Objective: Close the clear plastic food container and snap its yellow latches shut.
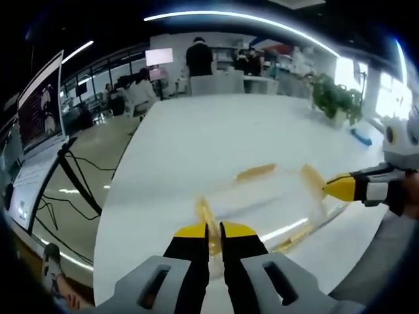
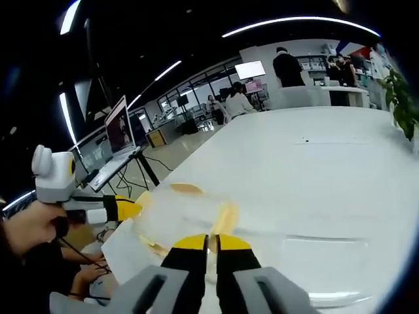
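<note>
The clear plastic food container (image 1: 262,199) lies on the white table (image 1: 216,131), with yellow latches (image 1: 255,172) around its rim. My left gripper (image 1: 214,230) is shut on the near-end yellow latch (image 1: 208,219), which runs down between its jaws. My right gripper (image 1: 330,188) comes in from the right, shut, its yellow tip touching another latch (image 1: 313,178). In the right gripper view, my right gripper (image 2: 211,243) is shut with its tips against a yellow latch (image 2: 224,219). The left gripper (image 2: 129,208) sits at the container's (image 2: 183,212) far end.
A clear flat plastic piece (image 2: 327,265) lies on the table (image 2: 314,157) right of the container. A potted plant (image 1: 337,98) stands at the far right. A laptop on a stand (image 1: 40,104) is off the table's left edge. People sit and stand at desks (image 1: 200,59) beyond.
</note>
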